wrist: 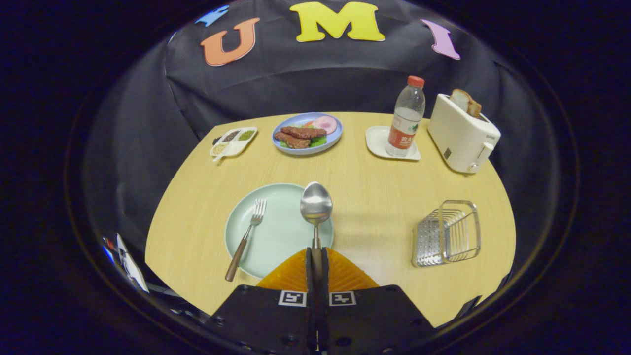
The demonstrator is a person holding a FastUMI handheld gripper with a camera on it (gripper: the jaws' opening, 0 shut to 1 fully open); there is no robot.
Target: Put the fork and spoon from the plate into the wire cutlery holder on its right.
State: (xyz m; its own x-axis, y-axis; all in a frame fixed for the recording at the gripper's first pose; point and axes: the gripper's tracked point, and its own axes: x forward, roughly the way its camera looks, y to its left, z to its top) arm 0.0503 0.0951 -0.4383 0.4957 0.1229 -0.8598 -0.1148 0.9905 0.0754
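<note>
Our gripper point(317, 264) is clamped on the spoon point(316, 204) handle; the spoon is stiff, light, slippery, above the plate point(276, 236) near the table's front edge.

Plate point(276, 231) sits on the counter point(374, 187). Fork point(246, 237) lies on the plate's left part. Gripper point(317, 264), at the plate's near right rim, clamps the spoon point(316, 209) handle. Wire cutlery holder point(447, 232) stands right of the plate, well apart.

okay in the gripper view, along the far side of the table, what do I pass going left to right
Divided condiment dish → blue plate of food → water bottle on its white coaster → white toaster holding bread.
</note>
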